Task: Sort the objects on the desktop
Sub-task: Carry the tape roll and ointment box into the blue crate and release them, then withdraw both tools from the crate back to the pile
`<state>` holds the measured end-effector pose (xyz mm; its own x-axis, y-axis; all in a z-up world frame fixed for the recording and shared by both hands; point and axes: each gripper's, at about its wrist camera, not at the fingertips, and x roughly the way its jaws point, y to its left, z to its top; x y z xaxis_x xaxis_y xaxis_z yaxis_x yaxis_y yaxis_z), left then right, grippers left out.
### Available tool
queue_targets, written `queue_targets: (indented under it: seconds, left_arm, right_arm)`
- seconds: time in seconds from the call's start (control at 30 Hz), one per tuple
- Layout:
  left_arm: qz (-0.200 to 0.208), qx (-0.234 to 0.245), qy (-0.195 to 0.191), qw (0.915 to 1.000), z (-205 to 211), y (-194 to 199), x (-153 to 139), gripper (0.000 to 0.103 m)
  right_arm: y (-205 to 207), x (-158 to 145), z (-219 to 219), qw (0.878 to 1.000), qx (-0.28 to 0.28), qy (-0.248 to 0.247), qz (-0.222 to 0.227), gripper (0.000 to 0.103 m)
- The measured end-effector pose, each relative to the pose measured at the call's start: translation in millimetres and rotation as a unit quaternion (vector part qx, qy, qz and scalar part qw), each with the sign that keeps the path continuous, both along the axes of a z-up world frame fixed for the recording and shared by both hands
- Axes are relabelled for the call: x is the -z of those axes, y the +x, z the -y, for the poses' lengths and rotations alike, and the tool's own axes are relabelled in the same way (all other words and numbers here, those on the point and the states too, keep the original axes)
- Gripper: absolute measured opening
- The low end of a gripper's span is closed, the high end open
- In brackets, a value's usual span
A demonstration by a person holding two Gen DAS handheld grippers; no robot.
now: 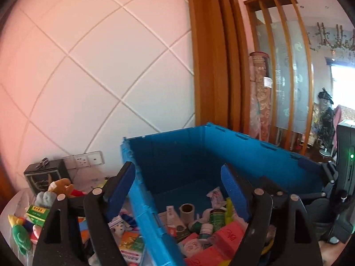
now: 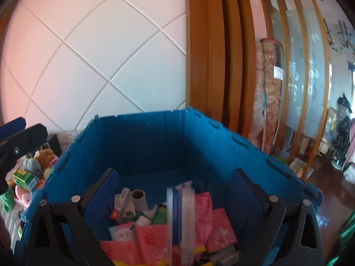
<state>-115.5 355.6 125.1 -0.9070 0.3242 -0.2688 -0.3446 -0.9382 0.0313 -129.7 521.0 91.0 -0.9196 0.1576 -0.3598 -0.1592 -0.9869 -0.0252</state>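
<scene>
Right claw point(image 2: 175, 190) agape above blue crate point(image 2: 155, 137), left claw point(image 1: 179, 186) straddling crate rim

- Left gripper point(image 1: 177, 188) hangs with its jaws spread wide, blue pads point(image 1: 121, 190) well apart, nothing between them.
- Right gripper point(image 2: 175, 197) sits to the right of it, jaws parted just as wide.
- From the right wrist view, the left gripper's tip pokes in at far left.

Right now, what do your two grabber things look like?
Both look alike. The left gripper and right gripper each have a black plastic frame with triangle-shaped cut-outs and round silver studs. The jaws wear flat, bumpy, dark blue pads. No cables or sleeves show.
</scene>
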Motion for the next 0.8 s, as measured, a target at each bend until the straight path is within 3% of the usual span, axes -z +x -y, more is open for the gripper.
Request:
queue_targets:
  seconds: [0.13, 0.53, 0.67, 0.8]
  left_arm:
    - [0.009, -0.036, 0.006, 0.9993, 29, 2, 13, 0.079]
    - [0.071, -0.089, 0.02, 0.9933, 110, -3, 54, 0.08]
    - [0.089, -0.111, 0.014, 0.9897, 136, -5, 70, 0.08]
    - [0.119, -0.131, 0.019, 0.984, 164, -9, 88, 0.079]
  right_arm:
    - [1, 3, 6, 1.0, 0.008, 0.022, -0.01, 0.103]
    - [-1, 5, -7, 0.999, 0.047, -0.006, -0.008, 0.103]
    - [10, 3, -1, 0.999, 0.011, -0.046, -0.009, 0.103]
    - [28, -7, 27, 0.997, -0.039, -0.048, -0.038, 0.103]
